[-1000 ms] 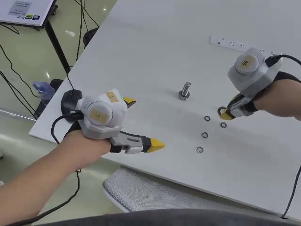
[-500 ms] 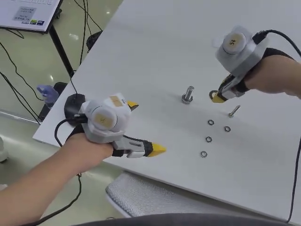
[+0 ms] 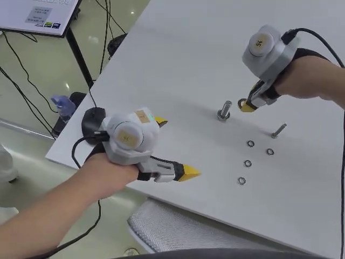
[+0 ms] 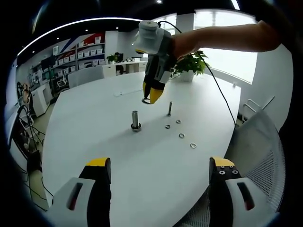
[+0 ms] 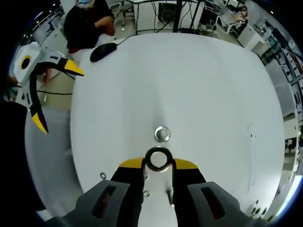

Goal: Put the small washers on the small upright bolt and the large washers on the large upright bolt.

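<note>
Steel on steel next, by the look of it: held the large silver steel ring washer [image 5: 158, 149] by its lower rim in the yellow-tipped right gripper [image 5: 158, 163], jaws pressed together on the metal, hole left clear and facing forward. Gripped it that way, most likely, so that the open ring could drop over a bolt without the tips getting in the way. Had the washer in the air just beside the large upright steel bolt [image 3: 224, 110], wider at the foot, a little above its top and not yet over it. In the right gripper view, saw the bolt's top just beyond the ring, not inside it. Judged the step as lining the hole up with that bolt. Left the thin small steel bolt [image 3: 278, 130] standing near by on the white tabletop [image 3: 178, 59], with four small steel ring washers [image 3: 247, 163] lying flat and loose beside it, none on either bolt. Held the left gripper [image 3: 177, 147] well apart from all this, low by the table's near edge, jaws spread wide and empty, touching nothing. Probably parked there to stay out of the working hand's path.
</note>
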A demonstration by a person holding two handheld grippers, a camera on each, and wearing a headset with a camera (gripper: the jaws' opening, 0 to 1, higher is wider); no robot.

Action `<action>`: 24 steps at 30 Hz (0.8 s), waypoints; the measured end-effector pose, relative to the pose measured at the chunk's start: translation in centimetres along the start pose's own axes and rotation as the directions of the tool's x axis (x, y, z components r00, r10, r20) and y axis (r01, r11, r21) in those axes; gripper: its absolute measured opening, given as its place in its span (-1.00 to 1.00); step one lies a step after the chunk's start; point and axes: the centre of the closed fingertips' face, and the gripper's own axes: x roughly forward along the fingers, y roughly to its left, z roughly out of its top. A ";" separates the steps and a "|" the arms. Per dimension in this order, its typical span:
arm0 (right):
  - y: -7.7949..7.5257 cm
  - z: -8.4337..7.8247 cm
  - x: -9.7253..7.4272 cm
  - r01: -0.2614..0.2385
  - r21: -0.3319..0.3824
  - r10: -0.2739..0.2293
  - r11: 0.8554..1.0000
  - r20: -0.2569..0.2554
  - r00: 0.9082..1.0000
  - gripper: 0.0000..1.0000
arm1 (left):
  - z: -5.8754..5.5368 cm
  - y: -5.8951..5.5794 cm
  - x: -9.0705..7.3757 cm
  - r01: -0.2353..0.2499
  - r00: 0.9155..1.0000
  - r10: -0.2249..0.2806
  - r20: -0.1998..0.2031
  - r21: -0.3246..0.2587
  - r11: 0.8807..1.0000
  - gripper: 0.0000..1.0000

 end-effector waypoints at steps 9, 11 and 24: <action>-0.6 1.1 1.3 -0.002 -0.013 0.002 1.000 -0.006 1.000 -0.57 | -0.2 -0.3 0.2 0.014 1.000 -0.014 -0.002 -0.003 1.000 0.70; -0.7 1.4 1.7 -0.001 -0.018 0.001 1.000 -0.011 1.000 -0.57 | -0.3 -0.3 0.2 0.014 1.000 -0.014 -0.005 -0.004 1.000 0.69; -1.0 2.5 3.6 -0.013 -0.032 0.012 0.999 -0.027 1.000 -0.56 | -0.4 -0.1 0.1 0.016 1.000 -0.016 0.000 -0.007 1.000 0.67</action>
